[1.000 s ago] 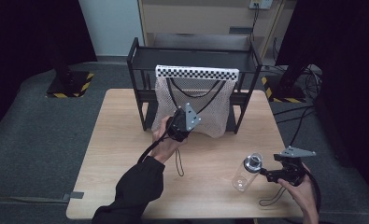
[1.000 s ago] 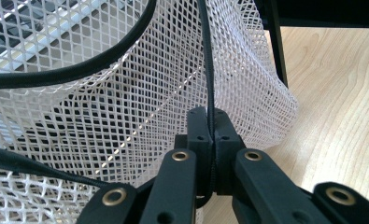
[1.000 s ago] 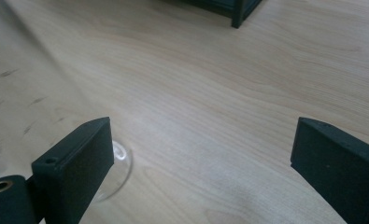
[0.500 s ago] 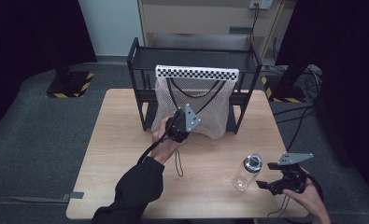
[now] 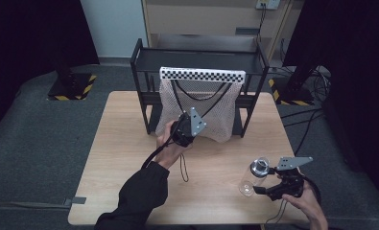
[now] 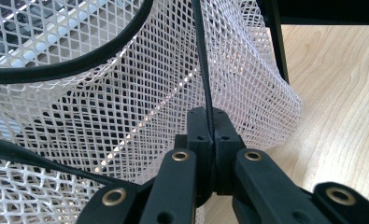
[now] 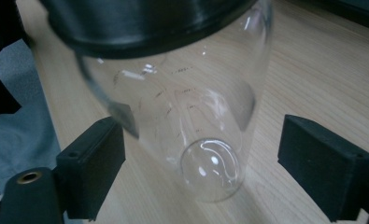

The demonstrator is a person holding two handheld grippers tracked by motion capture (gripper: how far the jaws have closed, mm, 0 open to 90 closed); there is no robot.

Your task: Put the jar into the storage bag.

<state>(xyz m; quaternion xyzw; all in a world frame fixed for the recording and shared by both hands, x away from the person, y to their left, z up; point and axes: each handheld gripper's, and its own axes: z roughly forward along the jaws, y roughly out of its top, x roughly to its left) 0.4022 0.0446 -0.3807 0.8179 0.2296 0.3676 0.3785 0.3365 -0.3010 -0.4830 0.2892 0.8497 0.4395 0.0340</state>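
The left hand-held gripper (image 5: 186, 125) is sitting at the lower front of a white mesh bag (image 5: 204, 108), its jaws pressed together on a thin black cord (image 6: 204, 70) that runs up the netting. In the left gripper view the cord is disappearing straight into the seam between the two closed jaws, with mesh bunching around them. The left hand (image 5: 168, 146) is wrapping the gripper's body from below, and a dark sleeve (image 5: 136, 199) is reaching in from the near edge of the desk (image 5: 120, 143).

The bag is hanging from a black-and-white checkered strip (image 5: 202, 74) along the front of a black metal rack (image 5: 144, 72) standing at the far side of the desk. Its thicker black handles (image 5: 196, 93) are looping down inside the net. The bag's bottom is sagging low in front of the rack.

Well apart from it, near the right front corner, the right hand-held gripper (image 5: 259, 184) is facing a clear glass bottle (image 5: 254, 175) with a black neck ring. Its jaws are standing wide apart, one on either side of the glass, neither touching it in the right gripper view. The bottle (image 7: 182, 116) is standing on the wood, tilted in that view. The right hand (image 5: 307, 203) is holding the gripper just behind it.
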